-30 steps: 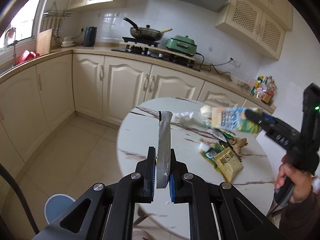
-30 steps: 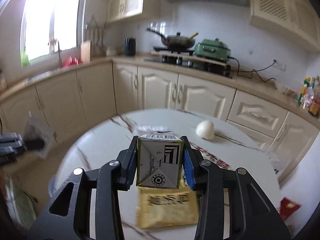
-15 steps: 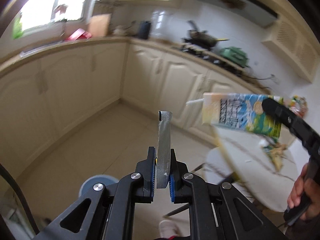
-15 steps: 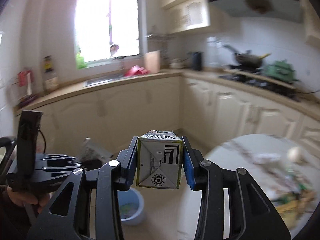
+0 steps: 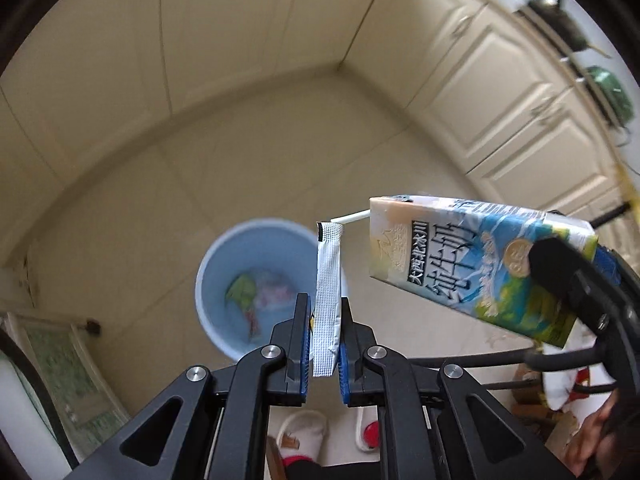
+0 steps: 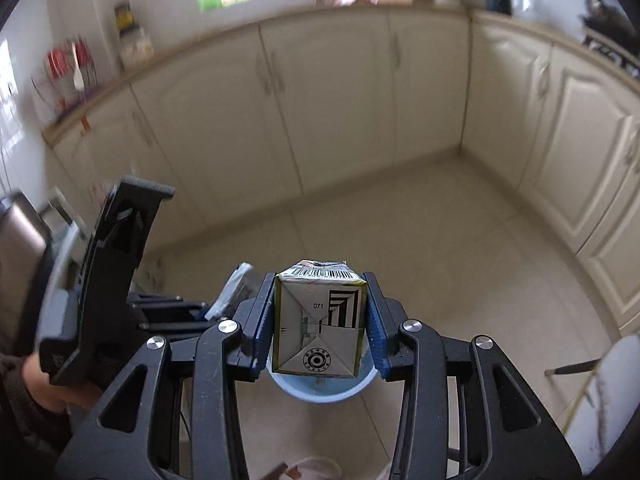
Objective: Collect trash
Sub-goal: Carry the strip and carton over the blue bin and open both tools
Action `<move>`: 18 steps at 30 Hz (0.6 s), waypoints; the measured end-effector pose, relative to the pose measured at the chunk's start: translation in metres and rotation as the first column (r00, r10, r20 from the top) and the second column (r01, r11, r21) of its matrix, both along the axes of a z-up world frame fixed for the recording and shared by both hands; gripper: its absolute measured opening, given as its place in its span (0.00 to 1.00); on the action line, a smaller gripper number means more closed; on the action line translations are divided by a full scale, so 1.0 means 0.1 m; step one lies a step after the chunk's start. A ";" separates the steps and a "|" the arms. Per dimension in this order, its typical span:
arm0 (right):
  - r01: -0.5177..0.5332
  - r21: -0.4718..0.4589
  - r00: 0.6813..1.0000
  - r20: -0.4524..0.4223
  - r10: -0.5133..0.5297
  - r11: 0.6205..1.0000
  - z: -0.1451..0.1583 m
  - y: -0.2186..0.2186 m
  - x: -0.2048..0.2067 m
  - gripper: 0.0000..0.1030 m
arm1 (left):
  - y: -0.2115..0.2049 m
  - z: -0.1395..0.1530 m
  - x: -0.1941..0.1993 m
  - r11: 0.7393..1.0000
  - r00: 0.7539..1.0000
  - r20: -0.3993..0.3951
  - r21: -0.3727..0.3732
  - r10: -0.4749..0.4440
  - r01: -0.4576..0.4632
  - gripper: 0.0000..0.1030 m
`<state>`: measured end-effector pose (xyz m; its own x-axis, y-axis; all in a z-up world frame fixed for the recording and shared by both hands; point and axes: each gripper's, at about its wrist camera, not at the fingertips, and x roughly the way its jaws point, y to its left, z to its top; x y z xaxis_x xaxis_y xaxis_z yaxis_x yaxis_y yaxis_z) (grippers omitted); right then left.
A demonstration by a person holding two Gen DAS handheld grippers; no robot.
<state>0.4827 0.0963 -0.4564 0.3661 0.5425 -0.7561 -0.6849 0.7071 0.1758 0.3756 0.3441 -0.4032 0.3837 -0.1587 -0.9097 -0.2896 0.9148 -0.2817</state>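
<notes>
Hanging above the blue bin [image 5: 224,280] on the tiled floor [image 5: 200,168], the left gripper [image 5: 324,344] pinches a slim silver sachet [image 5: 329,280] upright between nearly closed jaws, while the right gripper [image 6: 320,324] clamps a milk carton [image 6: 319,322] over the same bin.

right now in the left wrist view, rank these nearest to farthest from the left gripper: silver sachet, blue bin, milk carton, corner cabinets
1. Silver sachet: clamped between the jaws of the left gripper.
2. Milk carton: just to the right, held by the right gripper, its straw almost at the sachet's top.
3. Blue bin: on the floor below, slightly left.
4. Corner cabinets: across the floor, farthest.
</notes>
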 end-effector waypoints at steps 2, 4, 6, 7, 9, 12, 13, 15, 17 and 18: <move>-0.012 -0.016 0.999 -0.046 0.011 1.000 -0.26 0.10 0.10 0.37 | 0.12 -0.22 0.07 1.000 0.998 -0.054 0.007 0.014 -0.014 0.11; -0.012 -0.037 0.996 -0.090 0.009 0.999 -0.56 0.19 0.22 0.37 | 0.21 -0.41 0.13 0.999 0.993 -0.114 0.026 0.022 -0.020 0.18; -0.010 -0.041 0.991 -0.132 0.005 0.999 -0.78 0.26 0.33 0.37 | 0.30 -0.52 0.17 0.999 0.987 -0.154 0.034 0.044 -0.040 0.38; -0.013 -0.040 0.988 -0.155 0.006 0.999 -0.86 0.29 0.37 0.38 | 0.32 -0.53 0.20 0.998 0.984 -0.165 0.042 0.061 -0.055 0.41; -0.005 -0.039 0.982 -0.189 -0.003 0.999 -1.03 0.32 0.44 0.38 | 0.37 -0.54 0.21 0.995 0.982 -0.169 0.056 0.088 -0.080 0.46; -0.004 -0.033 0.974 -0.228 -0.003 0.999 -1.17 0.35 0.48 0.40 | 0.49 -0.52 0.14 0.991 0.977 -0.174 0.071 0.125 -0.115 0.50; -0.005 -0.033 0.973 -0.232 -0.003 0.999 -1.18 0.34 0.48 0.40 | 0.43 -0.45 0.20 0.990 0.977 -0.168 0.074 0.133 -0.122 0.50; 0.001 -0.027 0.971 -0.237 -0.007 1.000 -1.17 0.33 0.46 0.42 | 0.47 -0.35 0.15 0.986 0.975 -0.157 0.091 0.155 -0.142 0.52; 0.002 -0.025 0.975 -0.221 -0.007 1.000 -1.10 0.28 0.42 0.46 | 0.37 -0.16 0.10 0.980 0.974 -0.138 0.115 0.177 -0.162 0.54; 0.003 -0.027 0.978 -0.207 -0.009 1.000 -1.03 0.32 0.41 0.49 | 0.31 -0.05 0.09 0.978 0.975 -0.123 0.125 0.184 -0.168 0.54</move>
<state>0.5232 0.1288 -0.5594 0.2030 0.5195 -0.8300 -0.6311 0.7175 0.2948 0.3851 0.3755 -0.4081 0.2710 0.0071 -0.9626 -0.4767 0.8697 -0.1278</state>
